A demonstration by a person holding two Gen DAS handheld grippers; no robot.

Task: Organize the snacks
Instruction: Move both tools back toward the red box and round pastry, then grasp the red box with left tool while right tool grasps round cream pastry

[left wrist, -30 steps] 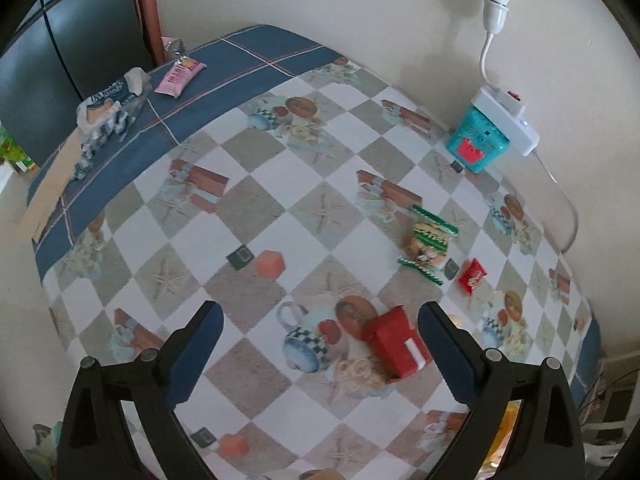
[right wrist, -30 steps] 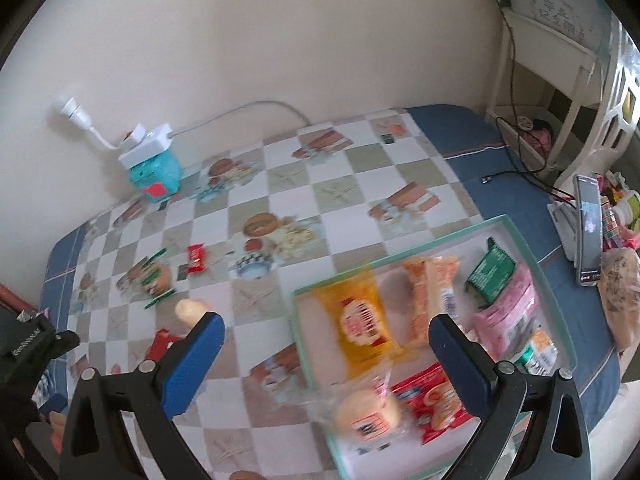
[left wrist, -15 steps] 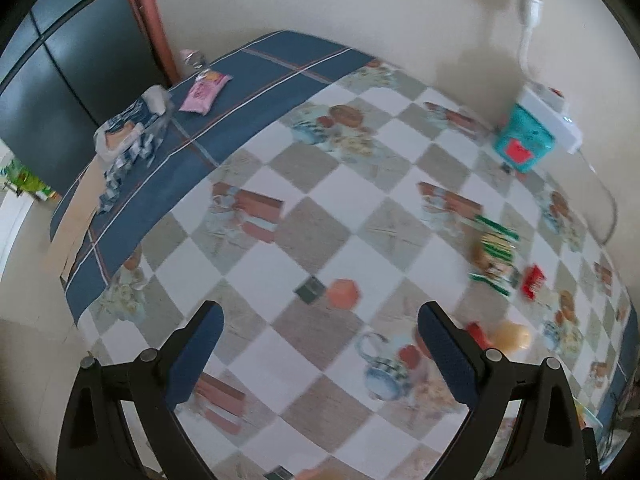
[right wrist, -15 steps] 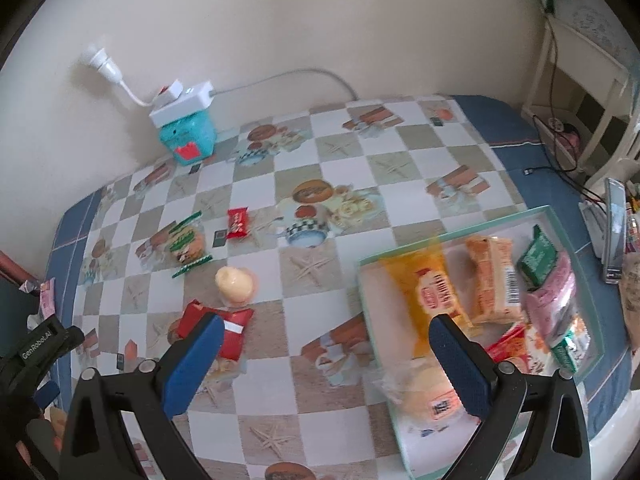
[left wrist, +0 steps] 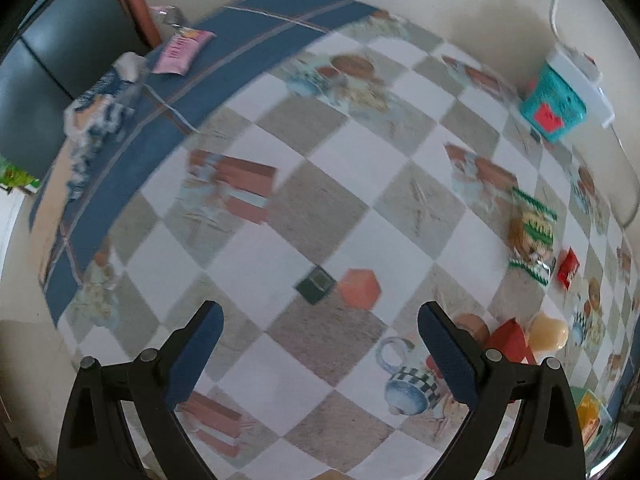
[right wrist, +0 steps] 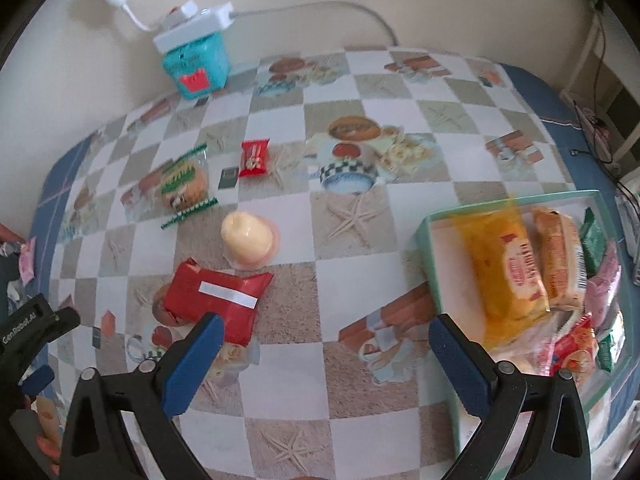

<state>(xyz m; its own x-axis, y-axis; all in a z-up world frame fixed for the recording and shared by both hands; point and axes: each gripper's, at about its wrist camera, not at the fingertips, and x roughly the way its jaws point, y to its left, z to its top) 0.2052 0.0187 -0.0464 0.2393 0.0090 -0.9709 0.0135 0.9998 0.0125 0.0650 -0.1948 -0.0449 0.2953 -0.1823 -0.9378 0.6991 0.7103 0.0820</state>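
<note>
**Four snacks loose on the worktop, right claw nearest the red packet**

Both claws are released and hold nothing. The right claw (right wrist: 322, 354) hovers over the checked worktop (right wrist: 360, 432) with bare cloth between its blue pads. Just ahead of its left pad lies the red packet (right wrist: 218, 300), almost touching the pad's tip in the right wrist view. The packet's long axis runs across the claw's line of reach, tilted a little, and a white strip crosses its face; no writing on it can be read. Straight beyond the packet, close beside it, stands a small pale yellow cup (right wrist: 248, 240) on its rim.

To the right of the right claw sits the green-rimmed tray (right wrist: 424, 248), already holding several packets: a yellow one (right wrist: 506, 268) with a red label too blurred to read, a tan one beside it, and green, pink and red ones farther right.

Farther ahead and to the left lie a clear bag with green edges (right wrist: 184, 184) and a small red sweet wrapper (right wrist: 254, 158). At the far wall stands a teal box (right wrist: 196, 66) with a white power strip on top.

The left claw (left wrist: 320, 340) points at empty cloth; the red packet (left wrist: 508, 338) and the cup lie off to its right, past its right pad. In the right wrist view its body shows at the left edge, marked "GenRobot.AI". So the right claw is the nearer one, and I judge the next move to be a short reach forward and left, turned to close across the packet's narrow width.
</note>
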